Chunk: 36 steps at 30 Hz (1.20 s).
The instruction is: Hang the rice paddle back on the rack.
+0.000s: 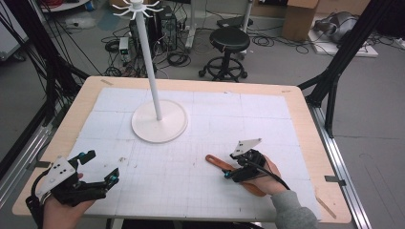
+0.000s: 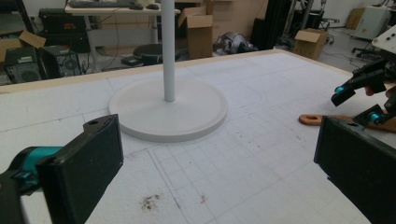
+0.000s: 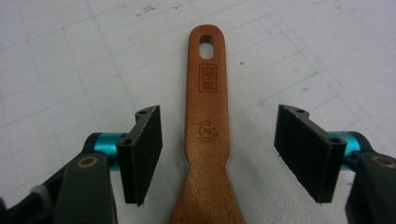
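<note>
On the desk's white mat, near its right edge, the right gripper straddles a wooden spatula, jaws apart, not yet clamped; next it must squeeze the handle.

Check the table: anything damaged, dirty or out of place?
Nothing serious. The white mat has a dark smudge and a small reddish mark in front of the left gripper. The wooden spatula lies flat and intact; the stand is upright.
</note>
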Each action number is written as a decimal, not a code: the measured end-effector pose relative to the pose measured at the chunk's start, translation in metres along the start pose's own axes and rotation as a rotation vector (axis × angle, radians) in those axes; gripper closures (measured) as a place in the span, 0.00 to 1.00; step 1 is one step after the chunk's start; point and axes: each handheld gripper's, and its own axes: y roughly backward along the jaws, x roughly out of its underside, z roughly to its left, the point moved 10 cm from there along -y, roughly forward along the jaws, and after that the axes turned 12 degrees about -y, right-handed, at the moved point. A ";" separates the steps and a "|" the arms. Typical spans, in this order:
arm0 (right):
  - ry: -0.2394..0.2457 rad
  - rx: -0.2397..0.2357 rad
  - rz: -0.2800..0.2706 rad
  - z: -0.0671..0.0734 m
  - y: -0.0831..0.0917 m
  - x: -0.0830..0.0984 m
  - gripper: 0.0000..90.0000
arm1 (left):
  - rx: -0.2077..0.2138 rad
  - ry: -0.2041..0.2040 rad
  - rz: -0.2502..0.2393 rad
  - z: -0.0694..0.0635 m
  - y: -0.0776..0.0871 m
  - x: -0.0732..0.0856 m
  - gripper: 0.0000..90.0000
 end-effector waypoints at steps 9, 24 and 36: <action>0.004 0.008 0.056 0.000 -0.007 0.003 0.51 | -0.011 -0.002 0.004 0.000 0.005 0.001 0.02; -0.046 -0.016 0.099 0.003 -0.006 0.005 0.68 | -0.014 0.003 0.000 0.001 0.006 0.001 0.02; -0.034 0.006 0.113 0.003 -0.005 0.005 0.72 | -0.016 0.005 0.000 0.002 0.007 0.001 0.02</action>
